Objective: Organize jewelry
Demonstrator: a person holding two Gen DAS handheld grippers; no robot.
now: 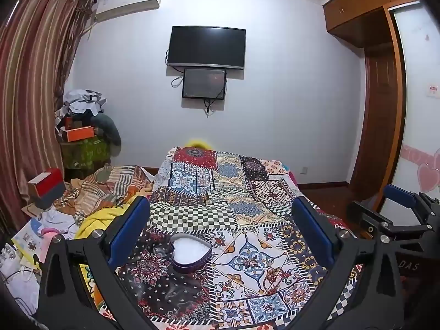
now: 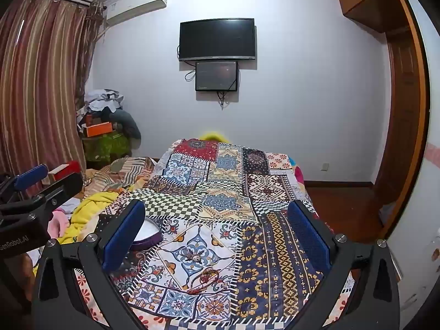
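Box: heart tin (image 1: pixel 190 253) open on quilt (image 1: pixel 242 250), ready for jewelry
Bracelet: red loop (image 2: pixel 205 280), near, loose
Left tool (image 1: pixel 220 231): wide open, empty
Right tool (image 2: pixel 217 231): wide open, empty, over bracelet

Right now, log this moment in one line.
left gripper open, empty | right gripper open, empty | heart box open on quilt | bracelet loose
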